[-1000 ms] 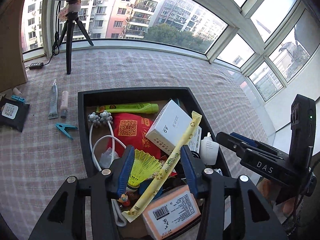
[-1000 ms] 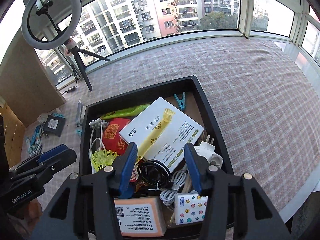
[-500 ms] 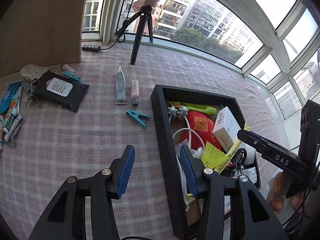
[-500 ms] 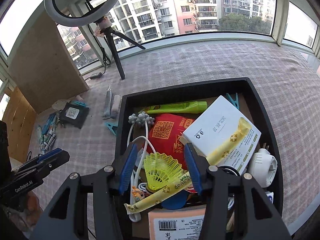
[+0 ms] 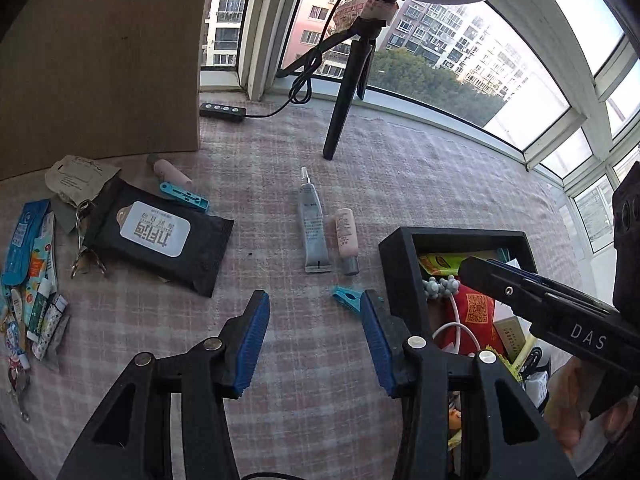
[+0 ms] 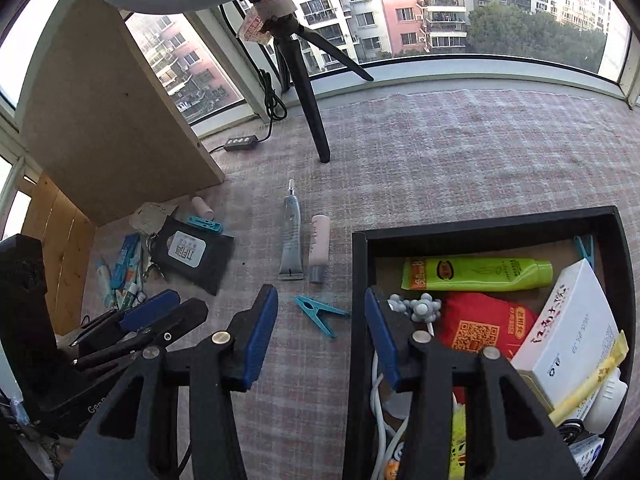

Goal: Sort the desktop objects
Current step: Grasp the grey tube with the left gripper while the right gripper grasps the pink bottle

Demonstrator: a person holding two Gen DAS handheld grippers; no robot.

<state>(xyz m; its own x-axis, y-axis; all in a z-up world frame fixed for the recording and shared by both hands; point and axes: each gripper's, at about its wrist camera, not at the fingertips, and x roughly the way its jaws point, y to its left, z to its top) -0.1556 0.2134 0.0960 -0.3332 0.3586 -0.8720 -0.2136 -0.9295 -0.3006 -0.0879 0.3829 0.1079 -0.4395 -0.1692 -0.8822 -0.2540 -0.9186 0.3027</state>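
A black tray (image 6: 480, 229) full of small items stands on the checked cloth at the right; it also shows in the left wrist view (image 5: 402, 276). A teal clothespin (image 6: 318, 314) lies just left of it, also seen in the left wrist view (image 5: 348, 298). A grey tube (image 5: 313, 226) and a pink bottle (image 5: 346, 240) lie beyond it. My left gripper (image 5: 314, 340) is open and empty above the cloth. My right gripper (image 6: 320, 340) is open and empty, over the clothespin and the tray's left wall.
A black wipes pack (image 5: 158, 236), a teal clip (image 5: 184, 197), sachets (image 5: 30, 264) and keys lie at the left. A ring-light tripod (image 5: 344, 92), a power switch (image 5: 223, 111) and a wooden board (image 5: 100, 56) stand at the back. In the tray: green tube (image 6: 476, 274), red packet (image 6: 484, 326), white box (image 6: 568, 348).
Both grippers have swung left, away from above the tray towards the cloth with the loose items. Both stay open and empty.
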